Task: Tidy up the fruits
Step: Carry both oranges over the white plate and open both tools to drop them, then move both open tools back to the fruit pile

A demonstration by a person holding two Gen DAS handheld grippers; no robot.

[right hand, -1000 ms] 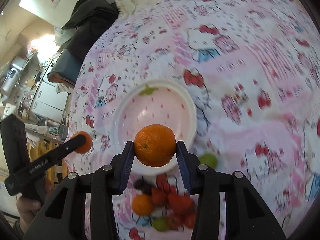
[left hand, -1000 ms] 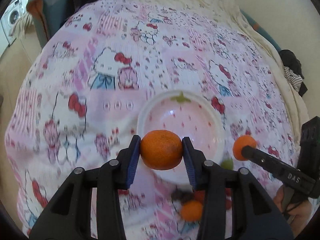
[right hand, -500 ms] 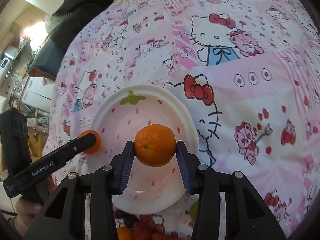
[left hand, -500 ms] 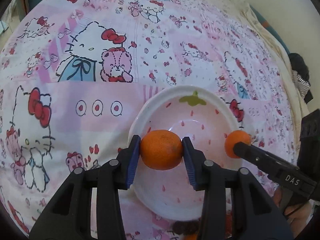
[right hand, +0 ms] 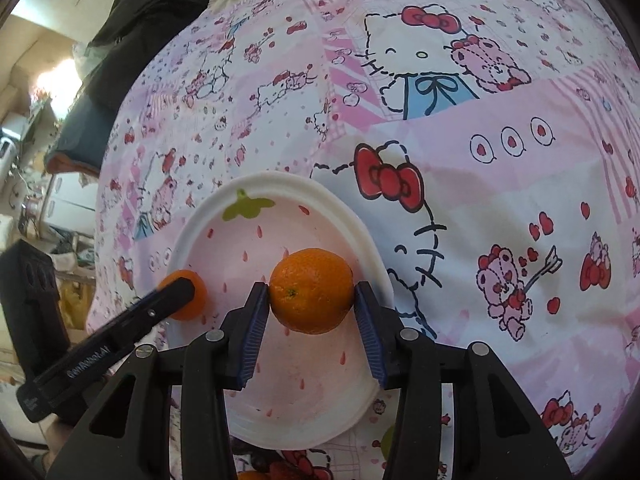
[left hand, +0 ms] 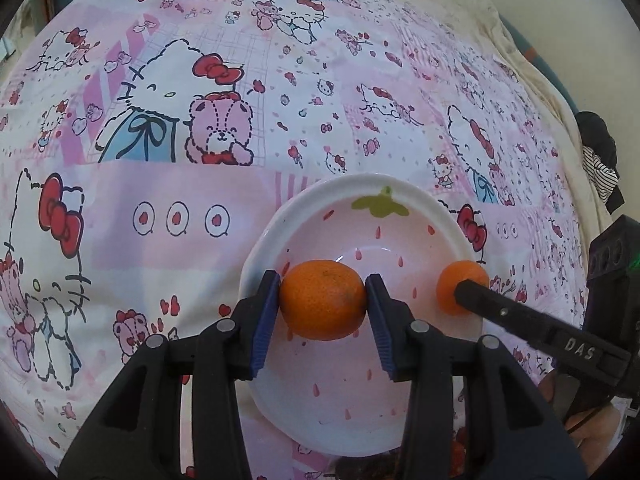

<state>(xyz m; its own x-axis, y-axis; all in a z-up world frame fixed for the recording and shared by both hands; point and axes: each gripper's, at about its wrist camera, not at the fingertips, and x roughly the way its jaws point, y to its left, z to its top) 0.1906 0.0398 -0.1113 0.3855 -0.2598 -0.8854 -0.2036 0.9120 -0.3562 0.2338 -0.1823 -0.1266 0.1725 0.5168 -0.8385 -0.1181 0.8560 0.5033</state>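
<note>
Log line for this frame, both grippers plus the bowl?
left gripper: shut on left orange | right gripper: shut on right orange | both over strawberry bowl | oranges not released

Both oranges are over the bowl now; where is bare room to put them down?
The pink strawberry-print bowl holds nothing yet: its floor is bare beneath both oranges, the left hand-held gripper one and the right hand-held gripper one. It is crowded near the bowl's close edge, where loose fruit is piled.
</note>
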